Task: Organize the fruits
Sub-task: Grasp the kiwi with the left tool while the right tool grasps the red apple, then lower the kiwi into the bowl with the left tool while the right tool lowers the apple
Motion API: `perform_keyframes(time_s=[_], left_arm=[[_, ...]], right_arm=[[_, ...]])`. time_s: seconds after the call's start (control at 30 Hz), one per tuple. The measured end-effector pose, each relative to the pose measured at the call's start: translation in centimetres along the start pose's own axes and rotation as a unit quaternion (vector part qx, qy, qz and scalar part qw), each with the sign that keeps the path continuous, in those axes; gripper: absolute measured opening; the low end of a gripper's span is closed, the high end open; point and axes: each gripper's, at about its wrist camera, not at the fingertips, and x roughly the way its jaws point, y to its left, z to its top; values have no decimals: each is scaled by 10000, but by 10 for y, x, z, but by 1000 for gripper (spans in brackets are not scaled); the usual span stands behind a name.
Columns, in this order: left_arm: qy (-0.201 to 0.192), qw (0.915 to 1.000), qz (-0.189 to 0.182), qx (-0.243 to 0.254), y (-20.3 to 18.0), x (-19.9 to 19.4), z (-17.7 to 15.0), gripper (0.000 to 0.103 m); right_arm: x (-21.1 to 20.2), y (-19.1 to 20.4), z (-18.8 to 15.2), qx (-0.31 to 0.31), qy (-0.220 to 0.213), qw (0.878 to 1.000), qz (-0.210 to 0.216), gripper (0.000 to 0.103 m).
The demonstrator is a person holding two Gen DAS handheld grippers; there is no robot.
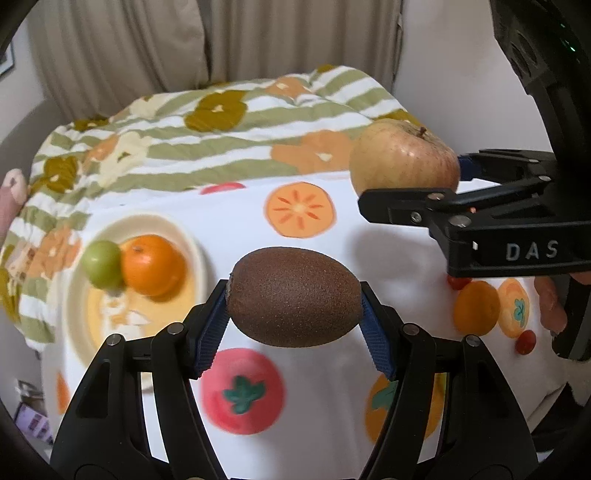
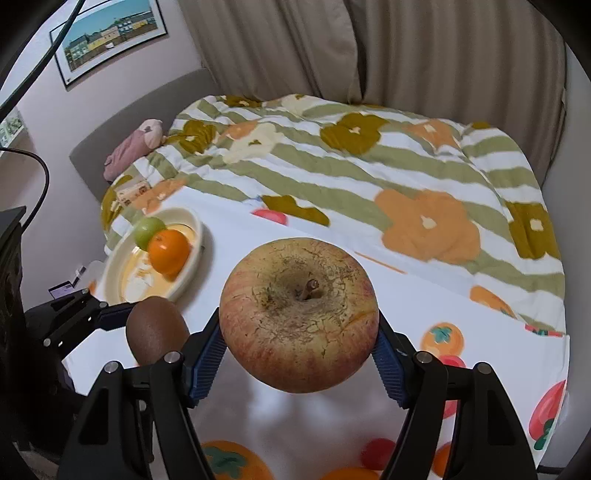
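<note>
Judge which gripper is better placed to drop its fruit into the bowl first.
Left, probably. The left gripper holds the kiwi nearer the bowl, which has the orange and green fruit. The right gripper, holding the apple, sits farther off.

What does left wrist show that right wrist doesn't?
Left wrist only: a real orange and two cherry tomatoes on the cloth under the right tongs, plus fingers on its handle.

Right wrist only: a framed picture on the wall and a pink plush.

Both: kiwi in the left tongs, apple in the right, and the plate.
</note>
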Motion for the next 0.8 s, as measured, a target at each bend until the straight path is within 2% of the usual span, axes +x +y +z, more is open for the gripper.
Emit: perform_keyframes(time_s=[0.4,0.8], left_arm=[[-34,9996,258,-143,94,-35,-12,71],[143,9997,185,13,181,-15,-23,71]], right_arm=[[17,81,20,53,-47,9997,246,69],[64,143,19,393,162,9988,225,69]])
